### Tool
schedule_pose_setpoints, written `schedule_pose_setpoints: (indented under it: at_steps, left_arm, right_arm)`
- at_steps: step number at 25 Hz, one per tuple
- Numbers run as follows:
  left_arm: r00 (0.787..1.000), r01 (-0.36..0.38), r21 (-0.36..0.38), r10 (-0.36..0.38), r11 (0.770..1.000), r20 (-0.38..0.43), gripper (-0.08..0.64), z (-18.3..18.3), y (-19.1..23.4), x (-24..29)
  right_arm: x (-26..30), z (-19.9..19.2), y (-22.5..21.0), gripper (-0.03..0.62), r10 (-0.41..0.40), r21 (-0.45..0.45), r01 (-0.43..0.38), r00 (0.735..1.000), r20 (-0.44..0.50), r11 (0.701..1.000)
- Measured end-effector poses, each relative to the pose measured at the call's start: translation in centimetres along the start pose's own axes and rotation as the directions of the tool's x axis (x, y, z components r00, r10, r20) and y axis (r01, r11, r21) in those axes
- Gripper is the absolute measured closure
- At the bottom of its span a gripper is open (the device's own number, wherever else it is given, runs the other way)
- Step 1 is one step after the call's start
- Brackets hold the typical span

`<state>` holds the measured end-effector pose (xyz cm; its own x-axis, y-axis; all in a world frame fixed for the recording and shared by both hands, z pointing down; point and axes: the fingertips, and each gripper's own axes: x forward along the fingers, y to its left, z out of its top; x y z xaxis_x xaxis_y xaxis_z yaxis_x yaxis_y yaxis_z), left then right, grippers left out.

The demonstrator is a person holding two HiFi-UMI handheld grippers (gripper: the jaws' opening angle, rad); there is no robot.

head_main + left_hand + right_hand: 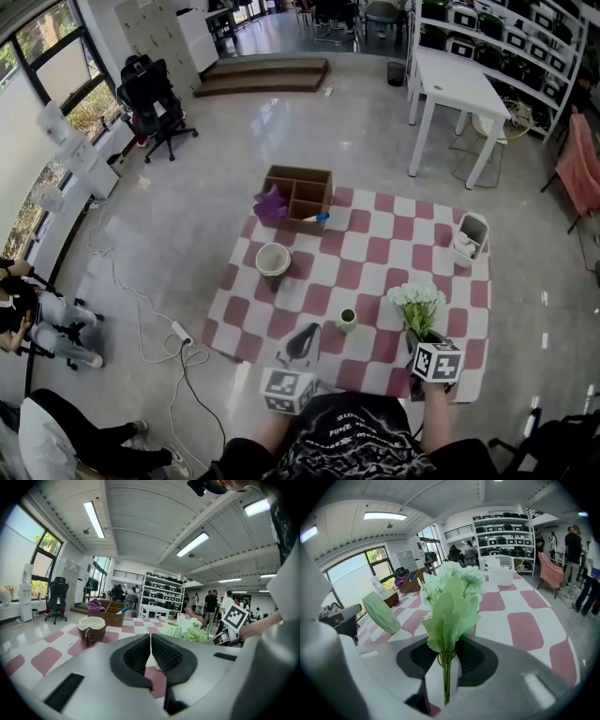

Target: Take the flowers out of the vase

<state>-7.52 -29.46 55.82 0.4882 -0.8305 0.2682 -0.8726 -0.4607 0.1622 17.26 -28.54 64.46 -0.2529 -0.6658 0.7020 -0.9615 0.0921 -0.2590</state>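
Note:
A small pale green ribbed vase (347, 321) (382, 613) (172, 630) stands empty on the checkered cloth (375, 253). The bunch of white flowers with green leaves (417, 305) (452, 597) (197, 633) is out of it, to the vase's right. My right gripper (419, 339) (447, 656) is shut on the stems, and the blooms stand upright above its jaws. My left gripper (302, 342) (150, 641) sits left of the vase near the table's front edge, shut with nothing in it.
A brown coconut-shell bowl (273, 260) (91, 629) sits left of centre. A wooden divided box (298, 192) with a purple cloth (272, 204) is at the far edge. A white basket (471, 239) (500, 573) stands at the right edge. People sit on the floor at left.

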Motion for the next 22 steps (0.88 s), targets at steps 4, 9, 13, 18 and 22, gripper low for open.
schedule_pose_setpoints:
  at_steps: [4, 9, 13, 18, 22]
  left_arm:
    - [1.0, 0.007, 0.0, -0.007, 1.0, 0.0, 0.545, -0.2, 0.0, 0.0]
    - [1.0, 0.013, -0.011, -0.013, 1.0, -0.004, 0.545, -0.3, -0.1, -0.2]
    - [1.0, 0.017, -0.013, -0.017, 1.0, 0.0, 0.545, -0.3, -0.2, -0.5]
    - [1.0, 0.02, -0.024, -0.02, 1.0, -0.003, 0.545, -1.0, -0.1, -0.9]
    - [0.999, 0.032, -0.019, -0.032, 0.999, 0.006, 0.545, -0.8, -0.3, -1.2]
  right_arm:
    - [-0.2, 0.1, 0.3, 0.443, 0.023, 0.004, -0.023, 0.999, 0.026, 1.0]
    - [-0.3, -0.2, 1.1, 0.309, 0.064, 0.01, -0.064, 0.997, 0.038, 0.998]
    - [-0.6, -0.2, 0.6, 0.219, 0.023, 0.015, -0.023, 0.998, 0.05, 1.0]
    - [-1.1, -0.3, -0.3, 0.179, -0.03, 0.036, 0.028, 0.998, 0.062, 0.999]
    - [-2.2, -0.2, -0.5, 0.143, -0.052, 0.041, 0.049, 0.994, 0.092, 0.998]
